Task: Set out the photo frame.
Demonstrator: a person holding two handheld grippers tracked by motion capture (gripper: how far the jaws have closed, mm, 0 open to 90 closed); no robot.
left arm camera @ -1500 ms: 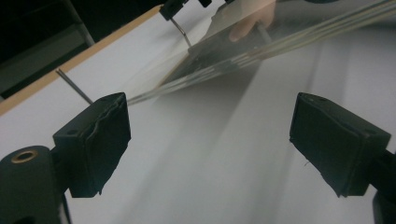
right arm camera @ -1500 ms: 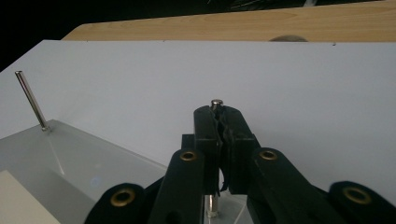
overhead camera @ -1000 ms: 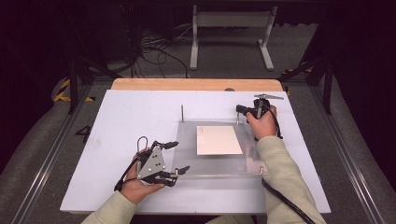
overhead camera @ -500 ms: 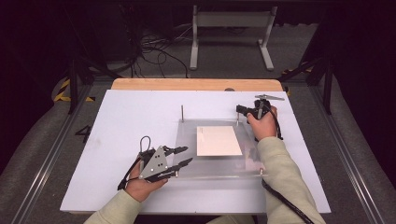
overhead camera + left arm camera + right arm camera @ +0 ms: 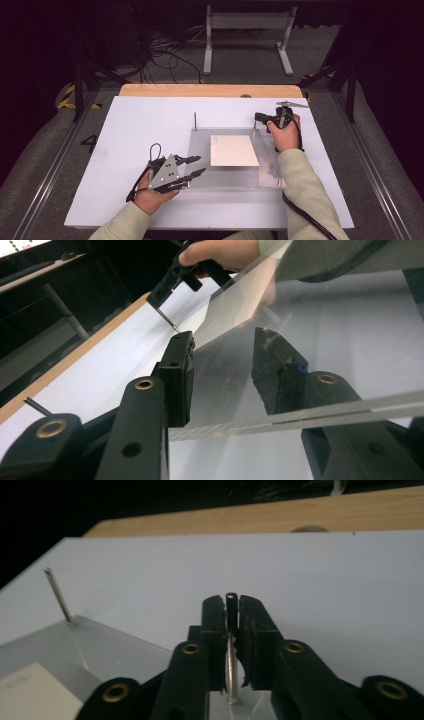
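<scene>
A white board point(image 5: 125, 150) is laid over the wooden table point(image 5: 210, 90), and on it a clear acrylic plate point(image 5: 200, 150) is seen, with a white card point(image 5: 233, 150) lying at its middle. Two thin metal pins are stood upright at the plate's far corners: the left pin point(image 5: 195, 121) stands free, while the right pin point(image 5: 255, 131) is clamped between the jaws of the right gripper point(image 5: 258, 118), which is held in the person's right hand point(image 5: 284, 134) above the far right corner. In the right gripper view the jaws are seen pressed against the pin point(image 5: 230, 650) from both sides, its top showing just above them, and the free pin point(image 5: 58, 596) is seen leaning at the left. The left gripper point(image 5: 196, 166) is held in the left hand point(image 5: 150, 195) at the plate's near left edge, its jaws parted. In the left gripper view the plate's edge point(image 5: 300, 415) is seen to pass between the spread jaws, one jaw apparently above the plate and one below, though contact cannot be judged through the glare. The right gripper point(image 5: 156, 296) is seen farther off in that view.
</scene>
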